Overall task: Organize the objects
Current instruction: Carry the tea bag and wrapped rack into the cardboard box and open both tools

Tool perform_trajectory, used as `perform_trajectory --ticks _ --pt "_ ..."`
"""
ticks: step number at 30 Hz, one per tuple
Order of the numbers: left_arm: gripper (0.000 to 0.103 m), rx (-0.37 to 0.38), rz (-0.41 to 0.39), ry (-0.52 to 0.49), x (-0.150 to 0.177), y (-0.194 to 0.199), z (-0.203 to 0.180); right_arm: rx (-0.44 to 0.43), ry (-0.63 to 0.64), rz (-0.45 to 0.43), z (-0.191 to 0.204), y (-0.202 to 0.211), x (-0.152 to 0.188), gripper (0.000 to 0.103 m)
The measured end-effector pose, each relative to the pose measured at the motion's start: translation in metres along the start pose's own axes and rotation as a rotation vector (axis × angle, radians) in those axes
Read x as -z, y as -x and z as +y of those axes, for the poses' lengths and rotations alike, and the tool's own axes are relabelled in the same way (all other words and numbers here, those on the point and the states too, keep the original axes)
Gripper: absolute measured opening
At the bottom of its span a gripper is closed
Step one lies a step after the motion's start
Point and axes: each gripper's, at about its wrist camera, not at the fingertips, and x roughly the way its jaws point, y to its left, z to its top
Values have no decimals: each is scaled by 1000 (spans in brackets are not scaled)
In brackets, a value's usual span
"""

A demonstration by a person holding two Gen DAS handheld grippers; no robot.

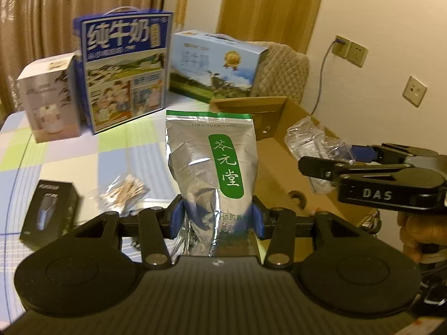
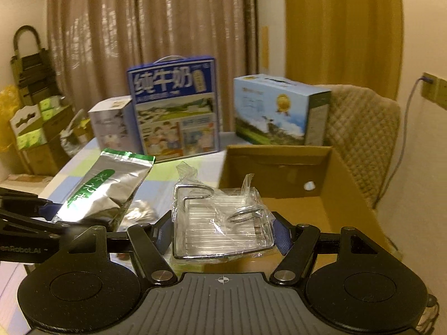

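You have both items lifted: your left gripper (image 1: pixel 216 220) has its jaws clamped on the foil pouch (image 1: pixel 212 164), your right gripper (image 2: pixel 222 233) grips the wrapped wire rack (image 2: pixel 220 223) over the cardboard box (image 2: pixel 349 195) at the table's right edge. The box looks empty; black box (image 1: pixel 49 212) and cotton swabs (image 1: pixel 125 192) remain near the front edge.

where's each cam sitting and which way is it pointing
Left wrist: on the left gripper, facing along its fingers at the held silver tea pouch; the right gripper and a hand show.
Right wrist: on the right gripper, facing the wrapped wire rack and cardboard box.
Shared: pouch, box, blue milk carton.
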Motion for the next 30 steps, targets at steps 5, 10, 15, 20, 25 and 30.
perform_trajectory --ticks 5,10,15,20,25,30 --pt "43 41 -10 -10 -9 -9 -21 36 -28 -8 -15 2 1 67" --pt "43 75 -13 -7 -18 -21 -39 121 -101 -33 -40 4 2 67" --pt "43 108 -10 -2 -26 -36 -56 191 -142 -36 -67 8 3 67" --pt "43 146 -13 18 -34 -48 -73 237 -164 -30 -85 11 7 67" --pt "43 158 -4 42 -40 -62 -82 247 -196 -24 -99 11 10 67" --pt "57 152 -37 125 -44 -75 -76 243 -210 -24 -102 9 9 67"
